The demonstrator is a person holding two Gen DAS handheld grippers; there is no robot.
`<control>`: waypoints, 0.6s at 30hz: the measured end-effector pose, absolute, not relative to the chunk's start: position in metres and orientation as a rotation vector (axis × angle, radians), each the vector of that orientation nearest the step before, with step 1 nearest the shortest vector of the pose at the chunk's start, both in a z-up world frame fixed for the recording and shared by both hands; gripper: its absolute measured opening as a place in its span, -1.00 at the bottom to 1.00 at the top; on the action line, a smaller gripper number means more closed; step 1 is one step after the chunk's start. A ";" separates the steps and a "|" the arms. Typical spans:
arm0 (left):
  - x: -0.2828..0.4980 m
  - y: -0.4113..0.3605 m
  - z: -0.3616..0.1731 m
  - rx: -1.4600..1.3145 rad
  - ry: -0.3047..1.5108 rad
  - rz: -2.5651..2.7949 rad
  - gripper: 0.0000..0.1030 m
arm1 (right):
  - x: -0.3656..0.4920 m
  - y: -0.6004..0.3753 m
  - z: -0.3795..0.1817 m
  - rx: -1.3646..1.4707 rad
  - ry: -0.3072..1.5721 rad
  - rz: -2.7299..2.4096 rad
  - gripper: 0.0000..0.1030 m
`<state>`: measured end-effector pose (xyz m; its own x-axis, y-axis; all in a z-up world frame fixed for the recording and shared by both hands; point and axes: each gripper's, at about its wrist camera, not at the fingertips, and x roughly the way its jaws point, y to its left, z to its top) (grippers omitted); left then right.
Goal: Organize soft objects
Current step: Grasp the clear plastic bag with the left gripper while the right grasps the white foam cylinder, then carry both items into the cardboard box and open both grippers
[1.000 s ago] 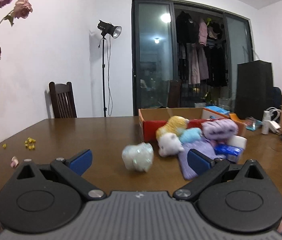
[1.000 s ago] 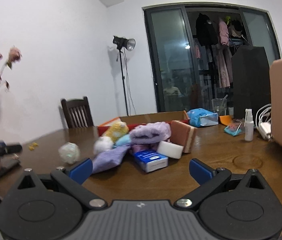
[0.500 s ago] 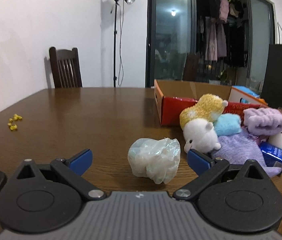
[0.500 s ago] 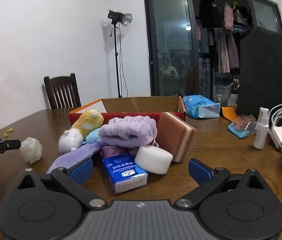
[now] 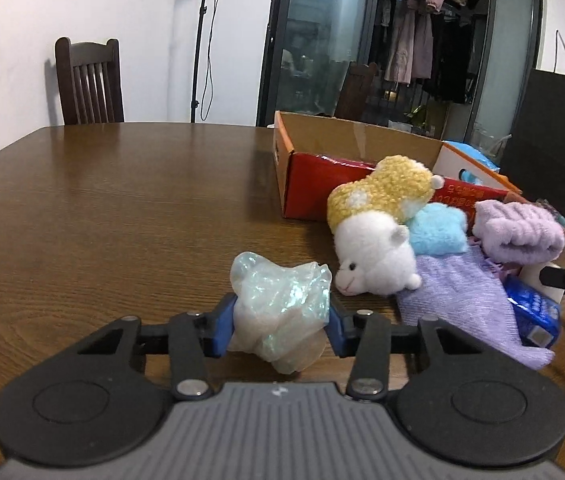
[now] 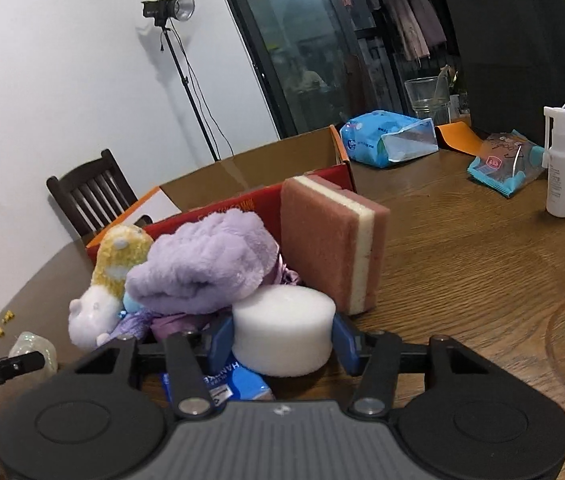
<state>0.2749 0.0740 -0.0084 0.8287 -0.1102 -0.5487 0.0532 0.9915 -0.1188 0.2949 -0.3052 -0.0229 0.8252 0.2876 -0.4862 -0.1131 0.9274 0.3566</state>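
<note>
- The wooden table (image 5: pixel 102 208) carries everything; an open cardboard box (image 5: pixel 346 148) with red sides stands toward its far side.
- A heap of soft things lies against the box's near side: a pink sponge (image 6: pixel 332 248) standing on edge, a rolled purple towel (image 6: pixel 206 264), a flat purple cloth (image 5: pixel 466 296), a yellow and white plush toy (image 5: pixel 378 224) and a blue tissue pack (image 5: pixel 534 312).
- The left gripper (image 5: pixel 278 324) has its blue pads pressed narrowly on either side of a crumpled plastic bag (image 5: pixel 282 304), just beside the plush toy's snout.
- The right gripper (image 6: pixel 280 340) is closed to a medium width on a white foam cylinder (image 6: pixel 282 328), which sits at the front of the heap, over the tissue pack and touching the sponge's lower edge.
</note>
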 end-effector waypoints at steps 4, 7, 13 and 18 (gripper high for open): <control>0.248 0.066 0.000 -0.110 0.553 -0.074 -0.12 | 0.269 -0.312 -0.019 0.308 0.543 0.221 0.00; 0.217 0.054 0.003 -0.109 0.525 -0.077 -0.12 | 0.236 -0.314 -0.015 0.252 0.514 0.216 0.00; 0.173 0.030 0.011 -0.105 0.482 -0.127 -0.12 | 0.172 -0.307 -0.013 0.079 0.483 0.172 0.00; 0.163 0.018 0.018 -0.077 0.453 -0.142 -0.12 | 0.142 -0.313 -0.010 0.069 0.427 0.180 0.00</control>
